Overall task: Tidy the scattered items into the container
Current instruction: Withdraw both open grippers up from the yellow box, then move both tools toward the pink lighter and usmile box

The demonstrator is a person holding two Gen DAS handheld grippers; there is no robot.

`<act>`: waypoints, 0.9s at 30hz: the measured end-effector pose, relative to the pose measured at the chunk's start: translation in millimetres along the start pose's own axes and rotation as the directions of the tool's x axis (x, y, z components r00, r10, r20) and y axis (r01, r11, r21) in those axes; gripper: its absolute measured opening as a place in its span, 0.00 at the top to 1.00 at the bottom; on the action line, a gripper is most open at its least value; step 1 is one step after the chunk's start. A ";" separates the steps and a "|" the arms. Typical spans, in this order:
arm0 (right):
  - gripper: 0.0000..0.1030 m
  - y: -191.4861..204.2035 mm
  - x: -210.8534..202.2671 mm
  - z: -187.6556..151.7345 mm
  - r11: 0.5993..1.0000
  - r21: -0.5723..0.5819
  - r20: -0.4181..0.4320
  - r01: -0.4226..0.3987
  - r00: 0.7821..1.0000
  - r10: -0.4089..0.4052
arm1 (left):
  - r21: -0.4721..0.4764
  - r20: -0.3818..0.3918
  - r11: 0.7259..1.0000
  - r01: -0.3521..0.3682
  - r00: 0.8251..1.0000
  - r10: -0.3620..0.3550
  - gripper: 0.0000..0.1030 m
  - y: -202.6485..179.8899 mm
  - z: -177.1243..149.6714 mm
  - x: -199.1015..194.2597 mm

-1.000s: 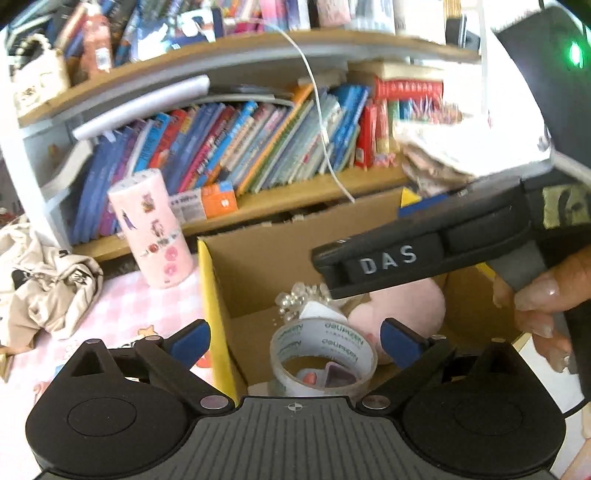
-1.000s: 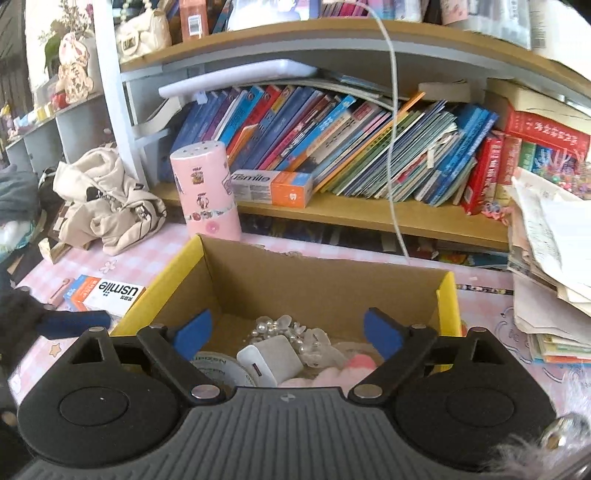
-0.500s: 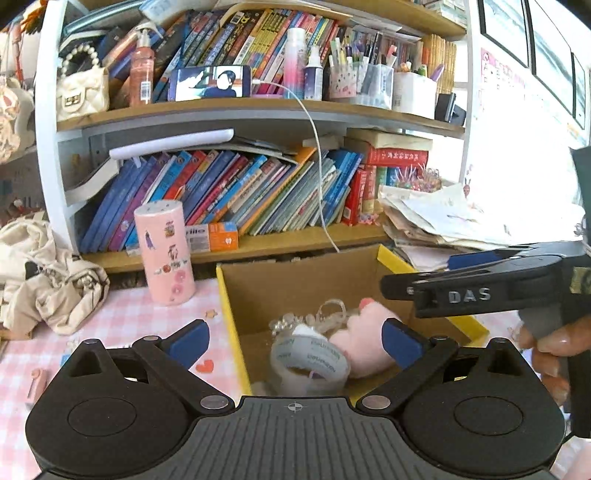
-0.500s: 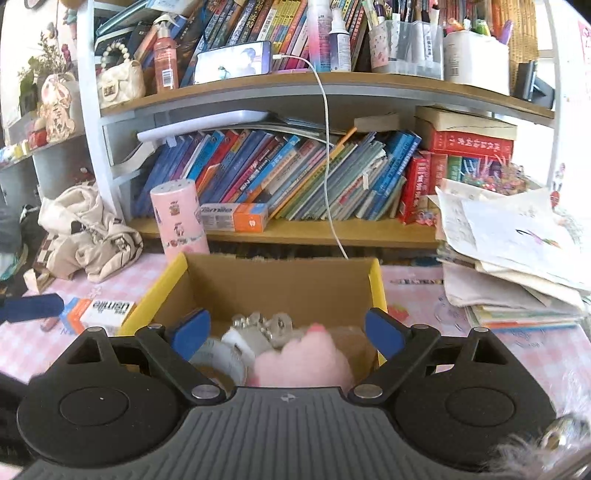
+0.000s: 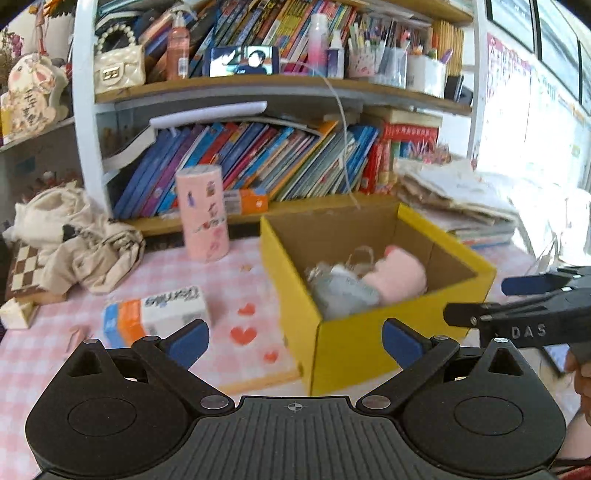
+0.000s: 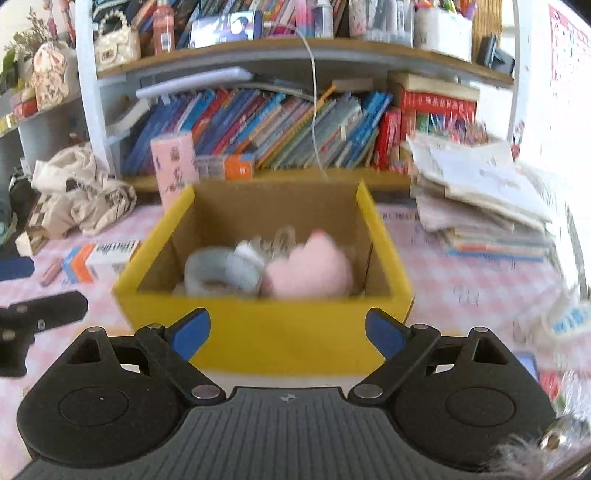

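The toothpaste box (image 5: 157,314) lies lengthwise on the table, ahead-left of the nearer left gripper (image 5: 293,338), both grippers' fingers spread empty.

A white-framed bookshelf (image 5: 236,92) crammed with slanting books stands behind the pink checked tablecloth (image 5: 236,273), and bright daylight pours from the window (image 5: 554,29) on the right.

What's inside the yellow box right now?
In the yellow box: a pink plush toy, a tape roll, a white block and something beaded behind. Anything underneath them is covered.
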State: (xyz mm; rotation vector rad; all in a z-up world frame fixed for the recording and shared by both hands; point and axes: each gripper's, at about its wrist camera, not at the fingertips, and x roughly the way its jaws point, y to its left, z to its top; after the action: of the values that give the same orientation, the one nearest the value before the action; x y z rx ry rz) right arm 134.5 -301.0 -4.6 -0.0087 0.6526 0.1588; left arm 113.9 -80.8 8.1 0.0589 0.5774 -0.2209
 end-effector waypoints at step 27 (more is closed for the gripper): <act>0.01 94.3 -21.2 -58.6 1.000 -0.017 -0.152 -0.011 0.988 0.008 | -0.002 -0.092 1.000 -0.003 0.996 0.003 0.02 60.8 -51.2 -48.9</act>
State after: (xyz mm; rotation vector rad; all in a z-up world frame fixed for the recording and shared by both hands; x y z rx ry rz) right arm 68.4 -214.3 -34.4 -0.0356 0.8039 0.1747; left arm 60.2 -6.1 -8.4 0.0678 0.6696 -0.2150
